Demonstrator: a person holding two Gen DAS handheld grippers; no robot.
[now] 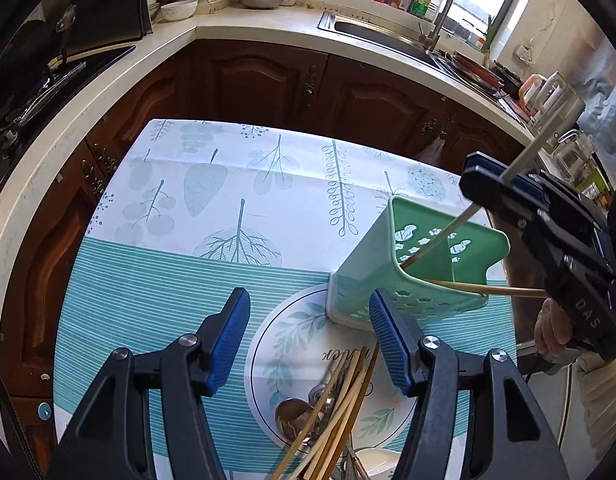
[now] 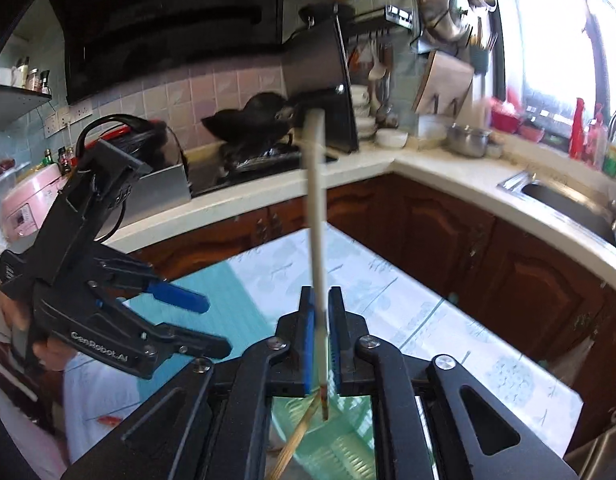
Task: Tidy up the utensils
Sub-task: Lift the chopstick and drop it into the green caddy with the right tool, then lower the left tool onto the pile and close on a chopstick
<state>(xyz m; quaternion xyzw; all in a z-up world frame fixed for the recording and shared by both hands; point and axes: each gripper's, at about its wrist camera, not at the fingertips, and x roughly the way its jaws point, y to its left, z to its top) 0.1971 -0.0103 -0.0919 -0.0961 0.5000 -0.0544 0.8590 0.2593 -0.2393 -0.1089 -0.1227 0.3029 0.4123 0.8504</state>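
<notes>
A green slotted utensil holder (image 1: 412,264) stands on the table, its base on the rim of a white plate (image 1: 276,344). A pale chopstick (image 1: 440,236) slants into it, dark tip down, beside a bamboo chopstick (image 1: 488,289) that leans out to the right. My right gripper (image 2: 319,296) is above the holder (image 2: 348,432). The pale chopstick (image 2: 316,220) runs between its blue pads with slim gaps on both sides, so the gripper is open. My left gripper (image 1: 308,320) hangs open and empty over a pile of chopsticks and spoons (image 1: 332,408) on the plate.
A leaf-print cloth (image 1: 228,200) covers the small table. Brown cabinets (image 1: 268,80) and an L-shaped counter (image 1: 168,52) wrap around it, with a sink (image 1: 388,36) at the back right and a stove with a wok (image 2: 260,116) on the left. A hand (image 1: 548,332) holds the right gripper.
</notes>
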